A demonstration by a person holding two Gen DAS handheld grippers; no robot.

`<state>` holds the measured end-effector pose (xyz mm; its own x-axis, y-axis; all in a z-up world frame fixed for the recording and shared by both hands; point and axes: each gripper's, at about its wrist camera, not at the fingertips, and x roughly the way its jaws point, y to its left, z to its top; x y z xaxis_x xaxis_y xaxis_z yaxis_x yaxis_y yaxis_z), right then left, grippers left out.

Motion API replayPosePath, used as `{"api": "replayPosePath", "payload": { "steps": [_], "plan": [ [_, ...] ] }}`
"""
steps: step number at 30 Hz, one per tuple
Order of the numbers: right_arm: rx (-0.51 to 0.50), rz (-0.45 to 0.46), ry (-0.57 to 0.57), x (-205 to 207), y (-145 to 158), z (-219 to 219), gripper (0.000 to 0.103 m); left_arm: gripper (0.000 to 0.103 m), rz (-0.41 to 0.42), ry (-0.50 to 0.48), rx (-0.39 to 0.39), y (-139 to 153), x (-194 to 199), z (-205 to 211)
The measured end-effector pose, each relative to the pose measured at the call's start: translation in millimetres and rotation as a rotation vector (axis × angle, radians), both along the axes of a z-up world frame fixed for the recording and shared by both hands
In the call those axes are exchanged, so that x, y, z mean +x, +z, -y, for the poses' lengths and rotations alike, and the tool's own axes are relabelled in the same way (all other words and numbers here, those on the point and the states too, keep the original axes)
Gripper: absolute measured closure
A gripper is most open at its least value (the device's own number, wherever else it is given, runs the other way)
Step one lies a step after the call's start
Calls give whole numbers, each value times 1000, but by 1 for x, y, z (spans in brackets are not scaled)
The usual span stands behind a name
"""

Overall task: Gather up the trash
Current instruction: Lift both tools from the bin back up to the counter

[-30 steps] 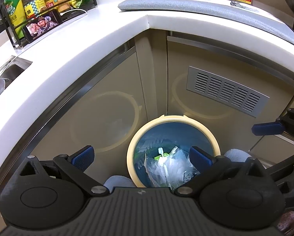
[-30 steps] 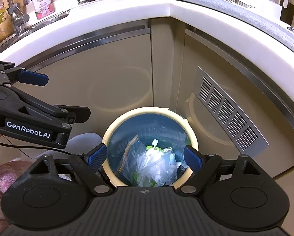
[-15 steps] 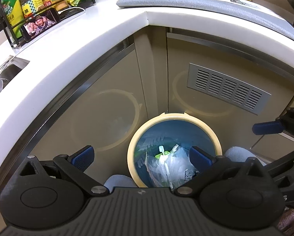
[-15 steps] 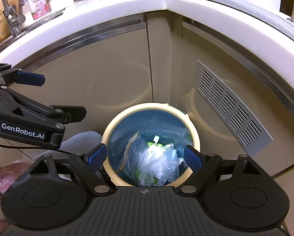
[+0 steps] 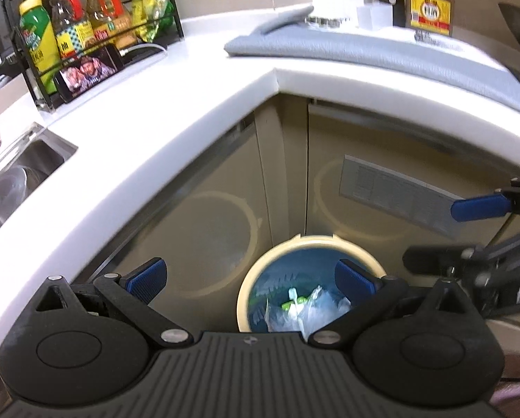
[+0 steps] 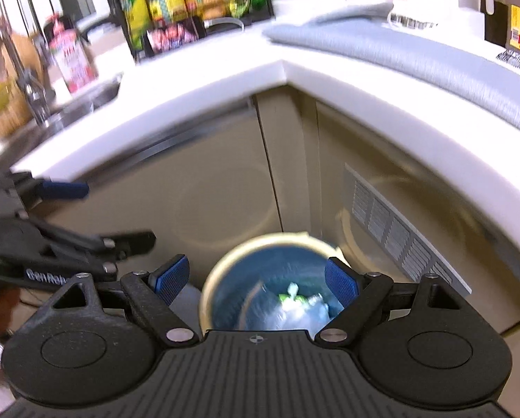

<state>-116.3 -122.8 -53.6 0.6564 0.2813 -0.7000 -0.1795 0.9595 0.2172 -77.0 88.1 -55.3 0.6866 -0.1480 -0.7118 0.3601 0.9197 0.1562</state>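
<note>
A round trash bin [image 5: 270, 264] with a cream rim and blue inside stands on the floor in the cabinet corner; it also shows in the right wrist view [image 6: 239, 254]. Clear plastic wrappers and green scraps [image 5: 305, 308] lie inside it, blurred in the right wrist view [image 6: 298, 304]. My left gripper [image 5: 251, 277] is open and empty, above and in front of the bin. My right gripper [image 6: 256, 280] is open and empty, also above the bin. Each gripper shows at the edge of the other's view.
A white L-shaped counter [image 5: 162, 104] runs above the cabinets. On it are a grey mat [image 5: 381, 52], a rack of bottles [image 5: 86, 28] with a phone [image 5: 89, 73], a brown sauce bottle [image 5: 430, 3] and a steel sink [image 5: 13, 181]. A vent grille [image 6: 399, 233] is on the right cabinet door.
Both grippers have risen and pulled back from the bin, so the bin looks smaller and lower and more of the counter top shows. Both stay open and empty.
</note>
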Motion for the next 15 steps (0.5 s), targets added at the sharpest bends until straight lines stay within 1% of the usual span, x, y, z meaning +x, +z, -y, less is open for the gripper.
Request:
{"api": "replayPosePath", "payload": {
  "steps": [7, 12, 15],
  "plan": [
    [43, 66, -37, 16, 32, 22, 14, 0, 21, 20, -57, 27, 6, -5],
    [36, 134, -85, 30, 55, 40, 13, 0, 45, 28, -71, 42, 10, -8],
    [9, 195, -131, 45, 71, 50, 12, 0, 52, 38, -88, 48, 12, -12]
  ]
}}
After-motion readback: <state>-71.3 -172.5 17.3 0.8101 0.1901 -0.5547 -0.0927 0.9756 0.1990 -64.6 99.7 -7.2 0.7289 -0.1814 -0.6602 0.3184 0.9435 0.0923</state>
